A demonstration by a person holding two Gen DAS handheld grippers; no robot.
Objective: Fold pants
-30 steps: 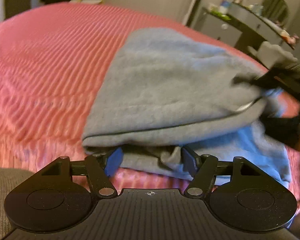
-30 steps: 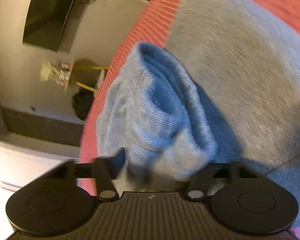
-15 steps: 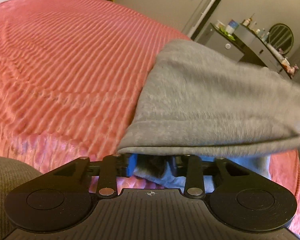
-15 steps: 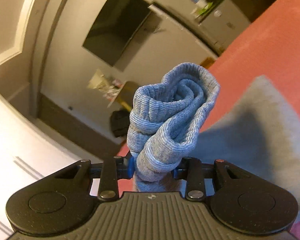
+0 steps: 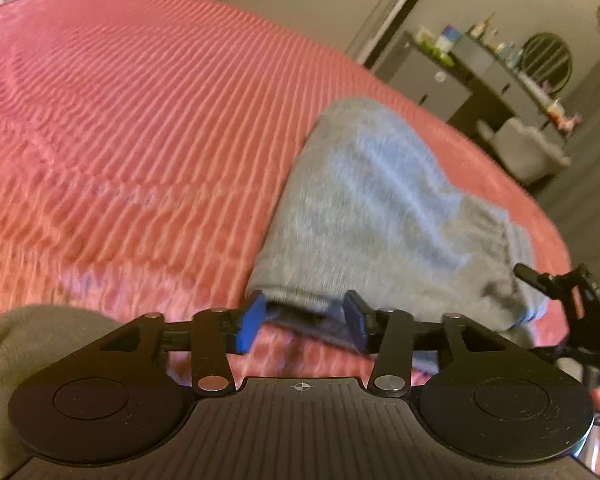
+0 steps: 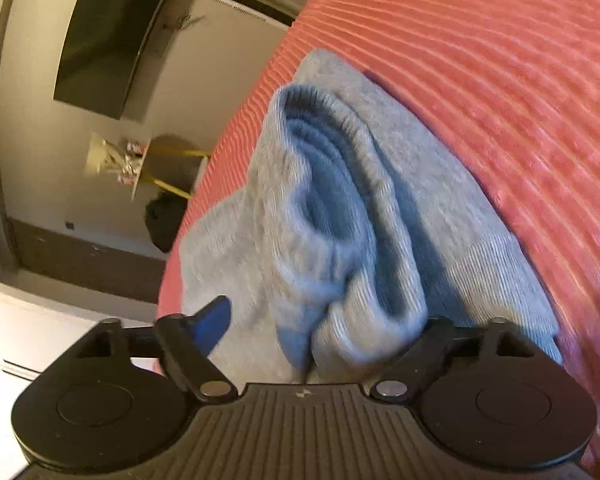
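Grey sweatpants lie folded on the red ribbed bedspread. My left gripper is at their near folded edge. Its jaws are opening, and the cloth edge lies slack between the blue pads. In the right wrist view the bunched ribbed end of the pants rests on the bed. My right gripper straddles that bunch with its jaws opening wide. One blue pad stands off the cloth; the other finger is hidden behind it. A black part of the right tool shows at the pants' right end.
The bed's edge runs just behind the pants on the right. Beyond it are a dark dresser with bottles, a round mirror and a white chair. A wall TV and a small side table show past the bed.
The left jaws closed on the folded edge, then widened again. The right gripper lifted the bunched end, brought it back down onto the bed and spread its jaws wide.
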